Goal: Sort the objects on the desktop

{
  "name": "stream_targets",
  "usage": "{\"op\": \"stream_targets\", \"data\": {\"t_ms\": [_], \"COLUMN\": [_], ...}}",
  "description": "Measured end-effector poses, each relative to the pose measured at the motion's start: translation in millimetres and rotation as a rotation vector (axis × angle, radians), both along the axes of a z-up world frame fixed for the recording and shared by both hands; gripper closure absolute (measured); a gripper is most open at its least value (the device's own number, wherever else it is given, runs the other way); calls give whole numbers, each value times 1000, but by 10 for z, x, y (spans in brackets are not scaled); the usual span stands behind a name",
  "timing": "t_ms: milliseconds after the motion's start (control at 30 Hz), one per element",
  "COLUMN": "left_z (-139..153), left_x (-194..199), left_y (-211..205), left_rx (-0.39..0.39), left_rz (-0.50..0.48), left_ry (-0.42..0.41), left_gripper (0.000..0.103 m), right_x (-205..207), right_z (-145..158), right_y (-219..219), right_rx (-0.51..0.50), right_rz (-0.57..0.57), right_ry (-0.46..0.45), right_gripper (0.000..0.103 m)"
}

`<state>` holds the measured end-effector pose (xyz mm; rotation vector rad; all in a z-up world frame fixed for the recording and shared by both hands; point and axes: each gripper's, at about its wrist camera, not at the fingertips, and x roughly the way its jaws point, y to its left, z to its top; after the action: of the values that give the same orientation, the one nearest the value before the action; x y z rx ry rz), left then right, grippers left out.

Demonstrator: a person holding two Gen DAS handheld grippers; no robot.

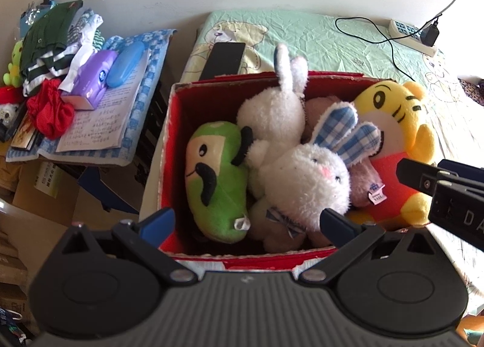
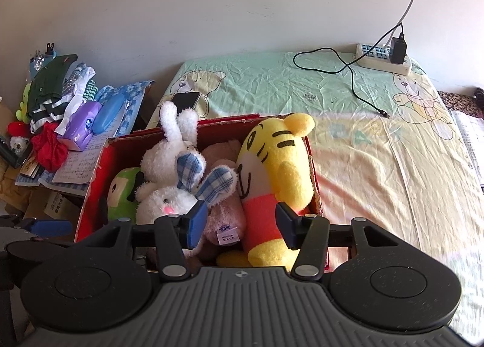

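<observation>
Your left gripper (image 1: 246,223) wide, empty, lower centre over red box (image 1: 172,141); right gripper (image 2: 240,226) wide astride yellow tiger (image 2: 278,171)

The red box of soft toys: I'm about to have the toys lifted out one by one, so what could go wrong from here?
Risks, as I judge them:
1. The yellow tiger sits high against the rim of the red box; a pull could tip it onto the bed.
2. The toys are packed tight, so lifting the white rabbit may drag the green toy along.
3. The left gripper and right gripper, both open, hover close together and could bump.
</observation>
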<state>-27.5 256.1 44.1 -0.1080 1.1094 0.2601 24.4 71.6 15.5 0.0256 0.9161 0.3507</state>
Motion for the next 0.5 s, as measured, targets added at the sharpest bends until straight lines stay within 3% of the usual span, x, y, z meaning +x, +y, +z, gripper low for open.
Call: {"op": "stream_targets", "data": {"t_ms": [500], "left_z": [-23], "left_x": [-48], "left_y": [-157], "left_rx": [-25], "left_rz": [-66], "left_ry": [-13], "left_gripper": [1], "right_x": [-106], "right_z": [-24], "right_y": [-81], "right_rx": [8], "right_rz": [-22], "right_ry": [6], "right_gripper": [50]}}
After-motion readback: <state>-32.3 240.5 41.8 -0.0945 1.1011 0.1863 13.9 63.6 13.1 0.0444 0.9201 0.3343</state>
